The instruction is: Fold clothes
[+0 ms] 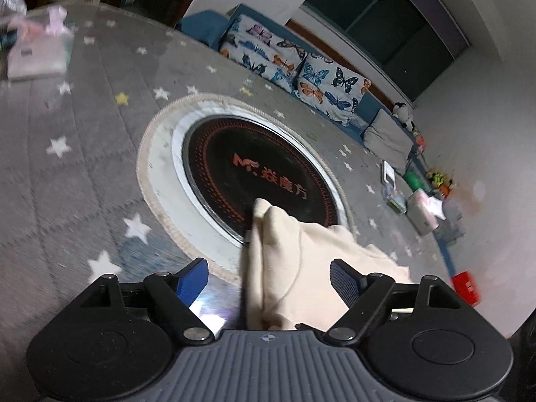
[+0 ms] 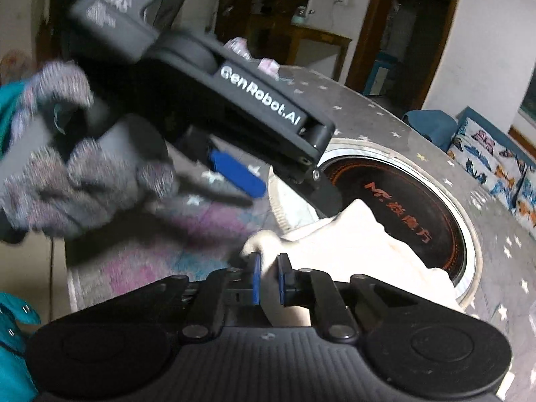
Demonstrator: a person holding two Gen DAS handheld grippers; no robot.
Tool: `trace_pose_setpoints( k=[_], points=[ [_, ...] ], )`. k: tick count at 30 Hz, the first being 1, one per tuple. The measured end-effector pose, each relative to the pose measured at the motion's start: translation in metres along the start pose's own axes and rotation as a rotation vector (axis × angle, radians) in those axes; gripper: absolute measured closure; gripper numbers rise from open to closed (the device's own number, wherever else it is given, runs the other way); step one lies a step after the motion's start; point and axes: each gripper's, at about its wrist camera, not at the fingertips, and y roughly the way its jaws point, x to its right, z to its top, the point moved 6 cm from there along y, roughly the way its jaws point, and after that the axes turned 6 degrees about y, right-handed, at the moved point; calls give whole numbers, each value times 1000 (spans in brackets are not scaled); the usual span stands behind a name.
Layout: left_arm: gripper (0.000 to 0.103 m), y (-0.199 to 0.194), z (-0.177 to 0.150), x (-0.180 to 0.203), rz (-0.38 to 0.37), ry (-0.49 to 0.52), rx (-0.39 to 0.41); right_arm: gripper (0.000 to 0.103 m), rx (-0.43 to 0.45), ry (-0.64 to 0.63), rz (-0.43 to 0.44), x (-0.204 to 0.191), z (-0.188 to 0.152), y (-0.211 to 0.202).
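Note:
A cream garment [image 1: 291, 261] lies bunched on the round table with the grey star-patterned cover [image 1: 83, 174], partly over the black cooktop disc [image 1: 254, 171] in the table's middle. My left gripper [image 1: 269, 274] stands open with its blue pads wide apart. A fold of the garment runs up between them, and the left pad is clear of it. In the right wrist view, my right gripper [image 2: 269, 276] is shut on an edge of the cream garment [image 2: 361, 234]. The left gripper [image 2: 284, 187] hovers just beyond it, held by a gloved hand [image 2: 67, 181].
A tissue box [image 1: 37, 53] sits at the table's far left. Small boxes [image 1: 425, 211] and a red object [image 1: 465, 286] crowd the right rim. Behind the table is a blue sofa with butterfly cushions [image 1: 301, 67]. A teal sleeve [image 2: 13, 361] is at the lower left.

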Motion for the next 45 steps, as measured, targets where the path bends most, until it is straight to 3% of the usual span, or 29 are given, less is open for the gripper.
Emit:
trace_pose_setpoints(
  k=[7,16,19,21,22,24,27,33,35,41,45],
  points=[
    [21,16,5,0,-32,-167,-39,96,65,117,30,20,8,-22],
    [24,38,1,7,-66,-281,-96,97,113,170,53,31,8,-41],
    [40,44,0,7,-82,-307,-111,97,112,181,67,31,5,-41],
    [61,49,-2,6,-87,-327,-128,97,109,186,77,31,3,-40],
    [65,52,-4,5,-85,-335,-136,97,109,193,81,32,2,-40],
    [82,55,-7,2,-75,-340,-141,95,107,206,89,33,0,-39],
    [84,56,-8,-1,-66,-333,-138,89,110,237,90,41,-5,-42],
    [84,54,-9,3,-45,-288,-121,82,122,370,-28,84,-31,-62],
    [84,54,-9,5,-38,-270,-116,74,120,416,-100,103,-43,-70],
    [84,55,-8,7,-23,-246,-109,70,110,594,-319,174,-86,-86],
    [84,55,-9,10,-6,-216,-100,65,108,690,-357,203,-104,-84]
  ],
)
